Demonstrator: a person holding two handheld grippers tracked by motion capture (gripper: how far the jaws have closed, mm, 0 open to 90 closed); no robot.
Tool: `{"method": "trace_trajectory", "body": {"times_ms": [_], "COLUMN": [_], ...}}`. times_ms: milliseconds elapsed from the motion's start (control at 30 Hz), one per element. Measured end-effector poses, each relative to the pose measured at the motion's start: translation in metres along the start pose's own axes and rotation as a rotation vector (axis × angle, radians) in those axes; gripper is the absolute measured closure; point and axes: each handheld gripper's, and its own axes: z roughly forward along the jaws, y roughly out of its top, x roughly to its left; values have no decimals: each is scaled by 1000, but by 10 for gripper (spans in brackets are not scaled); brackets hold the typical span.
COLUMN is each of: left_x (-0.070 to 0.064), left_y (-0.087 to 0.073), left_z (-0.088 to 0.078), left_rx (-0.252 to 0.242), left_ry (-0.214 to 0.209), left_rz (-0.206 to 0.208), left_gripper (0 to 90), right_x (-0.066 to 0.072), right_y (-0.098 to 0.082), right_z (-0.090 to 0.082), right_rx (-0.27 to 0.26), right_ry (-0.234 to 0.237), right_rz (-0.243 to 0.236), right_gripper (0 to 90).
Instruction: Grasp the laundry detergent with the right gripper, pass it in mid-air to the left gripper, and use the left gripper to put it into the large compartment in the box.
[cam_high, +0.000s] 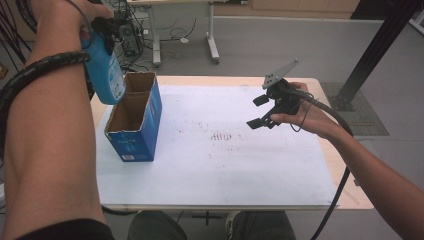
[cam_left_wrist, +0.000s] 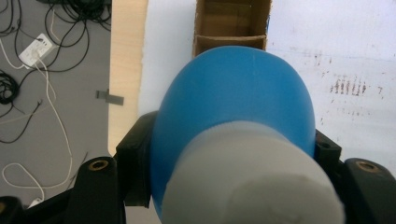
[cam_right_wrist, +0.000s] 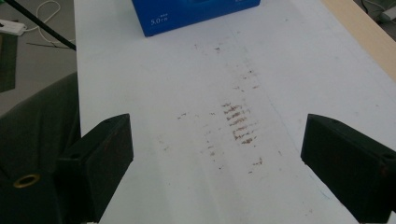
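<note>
My left gripper (cam_high: 106, 31) is shut on a blue bottle (cam_high: 106, 72) with a white cap, held high at the left. The bottle hangs bottom-down over the far end of an open box (cam_high: 150, 122), blue outside and bare cardboard inside. In the left gripper view the bottle (cam_left_wrist: 233, 102) sits between the black jaws of the left gripper (cam_left_wrist: 231, 154), and the box (cam_left_wrist: 230, 38) with its cardboard divider lies beneath. My right gripper (cam_high: 257, 111) hovers open over the right half of the white mat (cam_high: 225, 165). Nothing is between the jaws of the right gripper (cam_right_wrist: 217, 158); the box (cam_right_wrist: 196, 14) is far ahead.
The mat carries brown scuff marks (cam_high: 222, 136) in its middle. A bare wooden table edge (cam_high: 350, 195) runs along the right. Beyond the table are desk legs (cam_high: 212, 47) and cables on the floor. A black post (cam_high: 372, 55) rises at the far right.
</note>
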Motion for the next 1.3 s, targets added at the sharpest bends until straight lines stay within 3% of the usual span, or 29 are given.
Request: {"method": "trace_trajectory", "body": {"times_ms": [600,1300], "left_x": [-2,-1], "left_y": [3,3], "left_z": [14,69], "left_rx": [-4,1], "left_ry": [-23,-52], "left_rz": [-3,-11], "left_gripper": [362,362], "right_x": [-1,0], "right_y": [0,1], "right_z": [3,7], "right_rx": [0,4], "right_ry": [5,-5], "right_rz": [-1,-8], "right_gripper": [96,98]}}
